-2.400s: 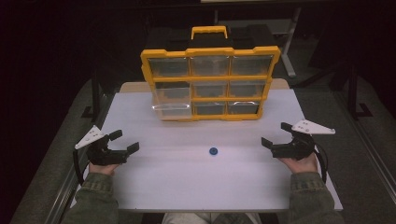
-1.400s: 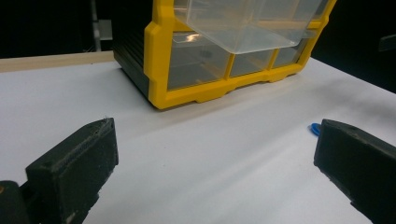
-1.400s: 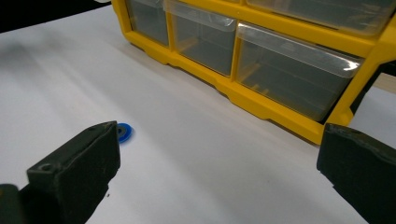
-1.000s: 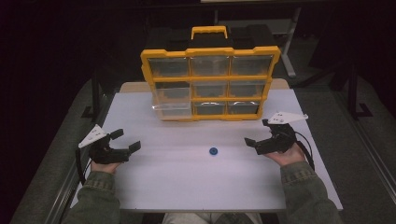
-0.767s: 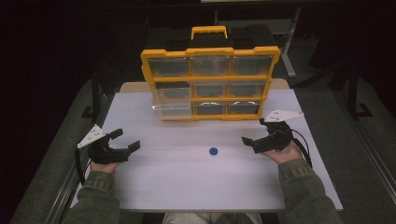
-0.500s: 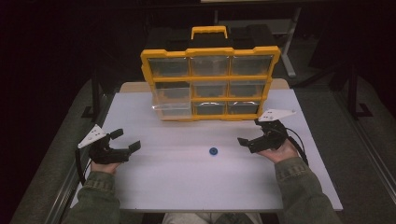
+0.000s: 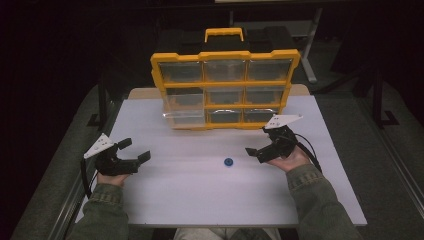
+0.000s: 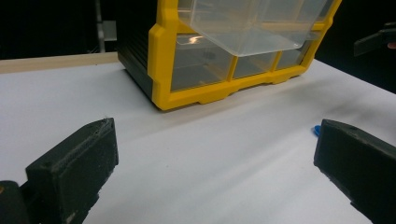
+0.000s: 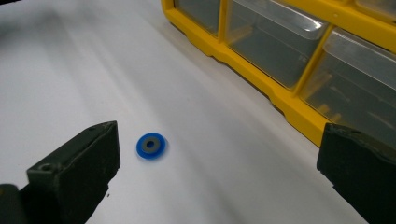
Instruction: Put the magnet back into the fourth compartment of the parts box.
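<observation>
Right gripper (image 7: pixel 256 148): shifted from table's right edge inward and leftward across white tabletop (image 7: pixel 200 195), now just right of blue washer (image 7: pixel 228 162), apart from it. Jaws wide apart, pointing left toward washer; in right gripper view washer (image 9: pixel 151 146) lies near left jaw. Right forearm (image 7: pixel 320 200) angled further inward. Grey plate (image 7: pixel 283 120) now in front of organizer's lower right corner (image 7: pixel 285 107).

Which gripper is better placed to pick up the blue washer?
Right. The right gripper sits close beside the washer, jaws open and aimed at it. The left gripper is open too, but farther off across the table.
</observation>
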Tool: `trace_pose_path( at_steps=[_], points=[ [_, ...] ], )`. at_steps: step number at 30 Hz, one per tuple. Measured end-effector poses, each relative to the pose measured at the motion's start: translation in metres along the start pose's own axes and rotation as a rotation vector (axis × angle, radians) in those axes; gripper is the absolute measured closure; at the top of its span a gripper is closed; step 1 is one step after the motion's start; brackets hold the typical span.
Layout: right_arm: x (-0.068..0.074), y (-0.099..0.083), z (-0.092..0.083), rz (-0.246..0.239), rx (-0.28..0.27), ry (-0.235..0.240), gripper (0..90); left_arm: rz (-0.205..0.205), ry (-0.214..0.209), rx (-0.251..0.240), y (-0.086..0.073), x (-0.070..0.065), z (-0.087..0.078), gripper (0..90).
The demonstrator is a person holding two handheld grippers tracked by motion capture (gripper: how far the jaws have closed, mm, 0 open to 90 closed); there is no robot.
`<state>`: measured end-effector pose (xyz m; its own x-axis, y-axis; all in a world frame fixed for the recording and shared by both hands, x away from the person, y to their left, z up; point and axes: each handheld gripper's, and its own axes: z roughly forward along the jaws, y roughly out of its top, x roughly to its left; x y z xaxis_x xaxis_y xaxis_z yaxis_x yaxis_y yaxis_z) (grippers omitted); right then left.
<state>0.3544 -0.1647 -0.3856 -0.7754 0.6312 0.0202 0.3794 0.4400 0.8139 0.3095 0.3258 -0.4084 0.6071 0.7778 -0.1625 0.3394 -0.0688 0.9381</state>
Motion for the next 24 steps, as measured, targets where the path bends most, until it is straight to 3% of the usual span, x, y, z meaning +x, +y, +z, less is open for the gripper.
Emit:
trace_pose_path(
  at_steps=[24],
  points=[
    [0.017,0.006,0.038,-0.058,0.088,0.074,0.0,0.007,0.000,-0.005,0.000,0.000,0.000,0.0]
  ],
)
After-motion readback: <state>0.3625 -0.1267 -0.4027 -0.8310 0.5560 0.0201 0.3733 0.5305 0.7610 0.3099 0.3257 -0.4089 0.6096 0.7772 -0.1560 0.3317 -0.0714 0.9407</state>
